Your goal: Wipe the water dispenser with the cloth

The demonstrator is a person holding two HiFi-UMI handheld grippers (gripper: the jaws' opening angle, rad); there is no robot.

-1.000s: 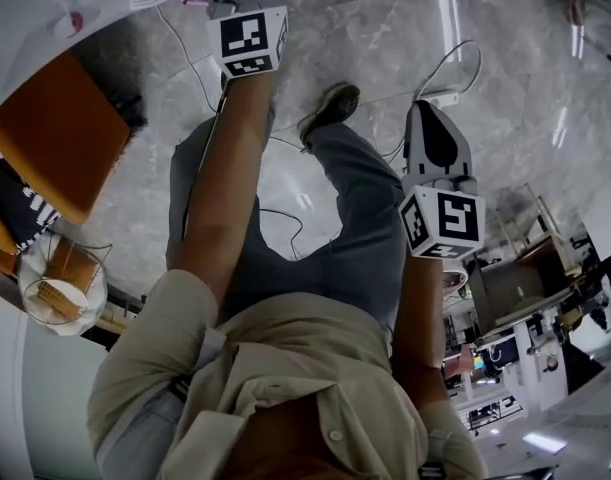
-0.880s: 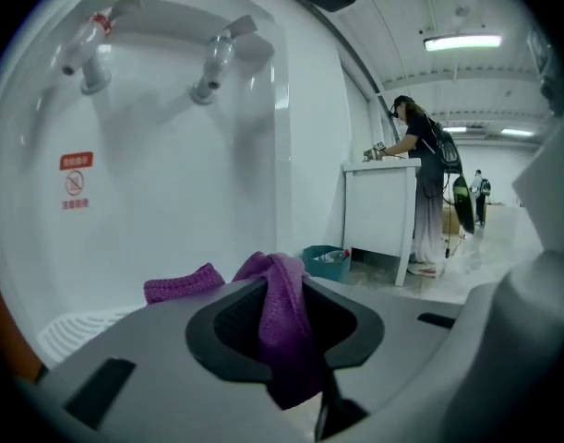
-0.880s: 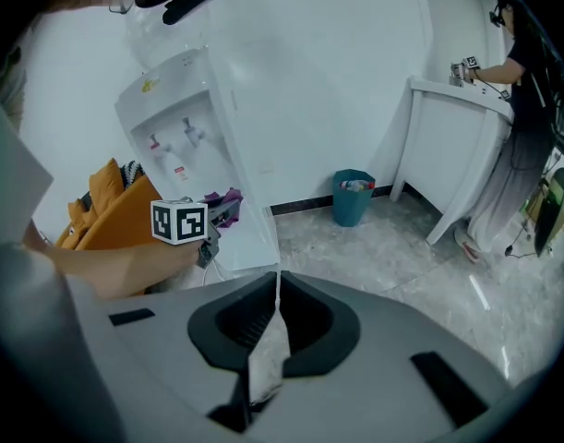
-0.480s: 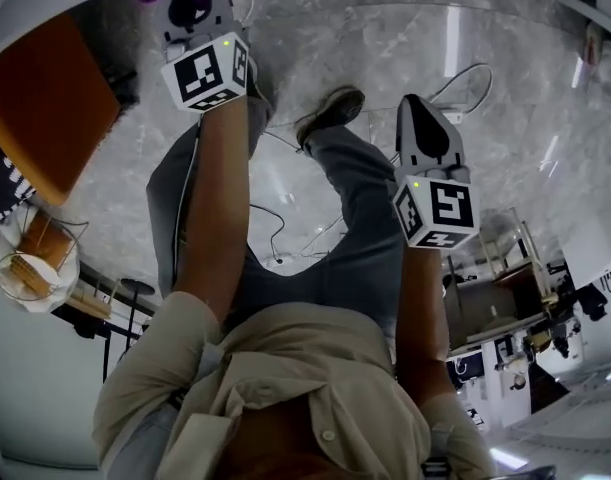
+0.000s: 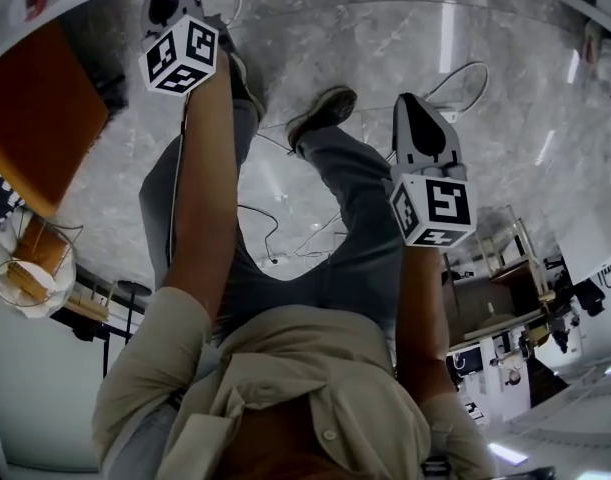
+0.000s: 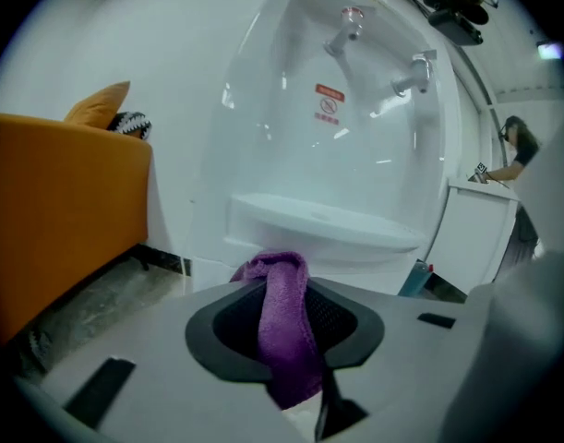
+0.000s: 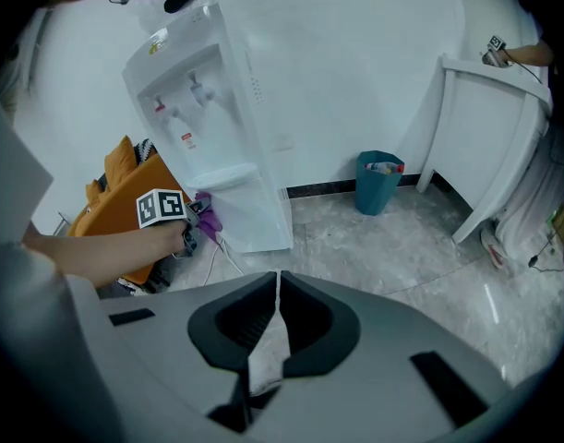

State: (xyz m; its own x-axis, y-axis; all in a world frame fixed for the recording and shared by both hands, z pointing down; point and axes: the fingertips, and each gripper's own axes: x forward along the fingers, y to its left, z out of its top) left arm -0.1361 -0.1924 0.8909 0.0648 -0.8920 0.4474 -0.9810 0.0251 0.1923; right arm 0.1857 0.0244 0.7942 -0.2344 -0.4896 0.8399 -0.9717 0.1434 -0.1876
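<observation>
We see a purple cloth (image 6: 283, 340) of soft, nappy terry in the matt grey plastic left tongs (image 6: 286, 289). Behind it, the water dispenser (image 6: 355, 155) is smooth, glossy white plastic. The floor (image 5: 385, 38) beneath the dispenser is polished, veined grey stone, and the seat (image 6: 51, 220) beside the dispenser is matt orange upholstery.

Beige shirt (image 5: 315, 388), grey-blue trousers (image 5: 360, 238), grey right gripper (image 5: 417, 100), black-white marker cube (image 5: 435, 211).

— What stands on the floor (image 7: 383, 247)?
— It's grey marble. The dispenser (image 7: 217, 127) stands on it against the wall, with an orange seat (image 7: 111, 197) just beside it.
— Anything else?
— A teal bin (image 7: 378, 181) stands apart, and a white cable (image 7: 225, 257) lies by the dispenser.
</observation>
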